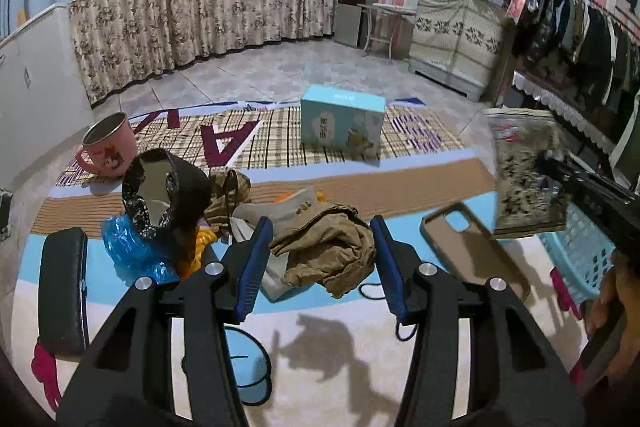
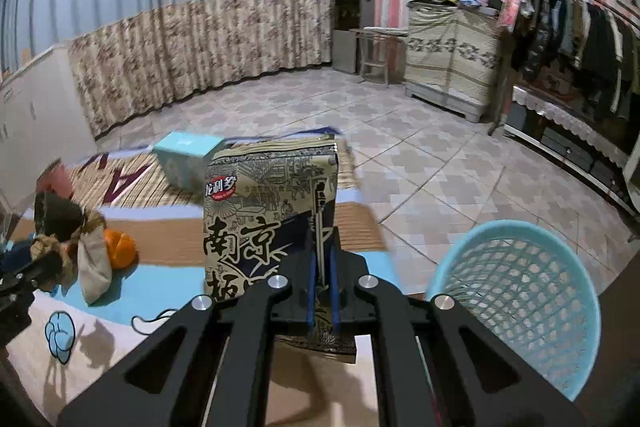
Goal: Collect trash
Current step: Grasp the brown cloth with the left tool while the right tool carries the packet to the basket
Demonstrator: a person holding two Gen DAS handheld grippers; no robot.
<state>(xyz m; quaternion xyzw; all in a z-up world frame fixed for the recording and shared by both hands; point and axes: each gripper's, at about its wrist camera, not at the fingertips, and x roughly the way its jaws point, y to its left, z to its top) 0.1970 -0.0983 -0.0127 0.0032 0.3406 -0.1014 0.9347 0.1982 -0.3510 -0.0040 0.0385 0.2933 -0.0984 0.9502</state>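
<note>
One basket (image 2: 516, 303), one mug (image 1: 109, 147), one box (image 1: 342, 123), one phone case (image 1: 472, 251).

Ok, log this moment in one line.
left gripper: open over crumpled brown paper | right gripper: shut on snack bag | basket: beside

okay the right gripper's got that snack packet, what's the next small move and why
Probably swing the right gripper rightward over the blue basket before releasing. Its jaws are clamped on the snack packet, which hangs left of the basket's rim, not above its opening.
</note>
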